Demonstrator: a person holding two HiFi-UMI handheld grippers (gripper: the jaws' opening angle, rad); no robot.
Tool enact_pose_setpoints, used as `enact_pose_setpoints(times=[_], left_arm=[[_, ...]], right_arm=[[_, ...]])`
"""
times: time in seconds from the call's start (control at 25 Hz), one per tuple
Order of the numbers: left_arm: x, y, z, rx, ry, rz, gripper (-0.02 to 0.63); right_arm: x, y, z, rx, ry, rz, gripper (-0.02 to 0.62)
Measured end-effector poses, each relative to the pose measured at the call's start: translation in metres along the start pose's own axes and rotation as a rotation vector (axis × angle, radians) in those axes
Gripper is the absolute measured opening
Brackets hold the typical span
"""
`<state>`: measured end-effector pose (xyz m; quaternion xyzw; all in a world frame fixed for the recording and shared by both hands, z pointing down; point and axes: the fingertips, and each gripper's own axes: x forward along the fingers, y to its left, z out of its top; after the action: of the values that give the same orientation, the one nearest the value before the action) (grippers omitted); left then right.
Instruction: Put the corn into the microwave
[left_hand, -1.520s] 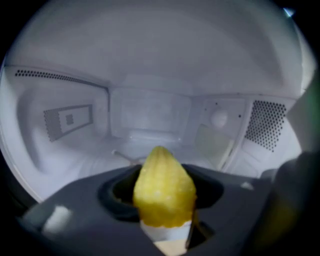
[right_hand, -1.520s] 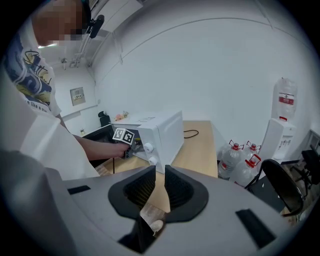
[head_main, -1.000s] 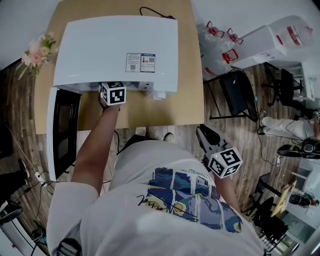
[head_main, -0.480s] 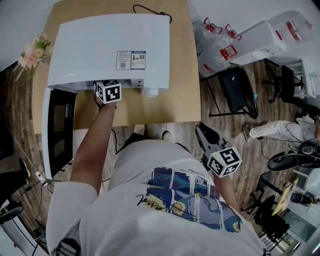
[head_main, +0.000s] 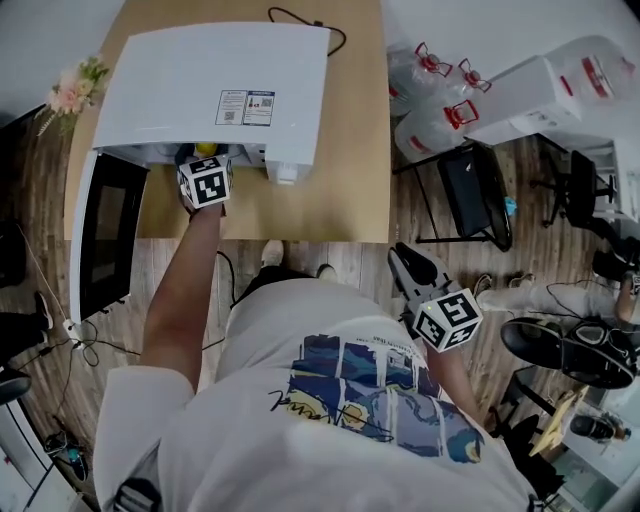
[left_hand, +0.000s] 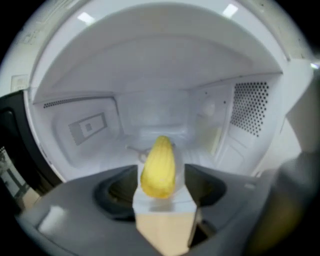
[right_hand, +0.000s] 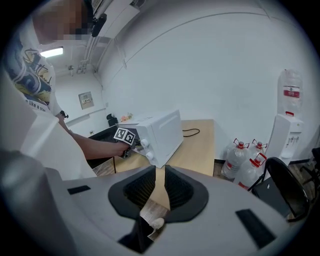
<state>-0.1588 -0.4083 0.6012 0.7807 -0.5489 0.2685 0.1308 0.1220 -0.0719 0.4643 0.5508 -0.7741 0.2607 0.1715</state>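
The yellow corn (left_hand: 159, 167) lies on the floor of the white microwave (head_main: 210, 85), just inside its mouth, and shows in the head view as a yellow spot (head_main: 205, 149). My left gripper (left_hand: 161, 175) reaches into the cavity; its jaws are opening and stand either side of the corn without pressing it. The microwave door (head_main: 105, 235) hangs open at the left. My right gripper (head_main: 405, 262) hovers off the table beside the person's body, its jaws (right_hand: 160, 172) nearly together with nothing between them.
The microwave stands on a wooden table (head_main: 350, 190) with a black cable (head_main: 300, 18) behind it. Flowers (head_main: 72, 88) are at the table's left corner. Water bottles (head_main: 430, 95), a dispenser (head_main: 540, 85) and a black chair (head_main: 475, 190) stand to the right.
The left gripper has drawn back a little from the microwave mouth, and the corn now shows ahead of it. The right gripper has shifted only slightly.
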Motion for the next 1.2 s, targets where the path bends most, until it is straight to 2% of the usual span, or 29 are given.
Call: enact_pose_setpoints(times=[0.28,0.48,0.68,0.88,1.0,1.2], left_arm=[[-0.044,-0.003,-0.013,-0.067,0.018,0.063,0.296],[-0.077,-0.018,-0.025,-0.104,0.021,0.058,0.285],[-0.111,-0.045,-0.039,-0.14,0.011,0.016,0.203],[-0.148,-0.077,-0.052,-0.137,-0.007,-0.02,0.07],[-0.169,-0.094,-0.062,-0.139,-0.002,-0.03,0.017],[-0.199,-0.136,-0.074,-0.16,0.01,-0.137,0.008]], right_arm=[[-0.011,-0.017,-0.002,-0.042,-0.012,0.088,0.049],[-0.017,-0.023,-0.002,-0.071,-0.034,0.157,0.043],[-0.028,-0.028,-0.008,-0.096,-0.037,0.212,0.036],[-0.035,-0.031,-0.024,-0.111,-0.022,0.262,0.029],[-0.04,-0.029,-0.032,-0.122,-0.017,0.291,0.023],[-0.05,-0.025,-0.044,-0.144,-0.006,0.333,0.018]])
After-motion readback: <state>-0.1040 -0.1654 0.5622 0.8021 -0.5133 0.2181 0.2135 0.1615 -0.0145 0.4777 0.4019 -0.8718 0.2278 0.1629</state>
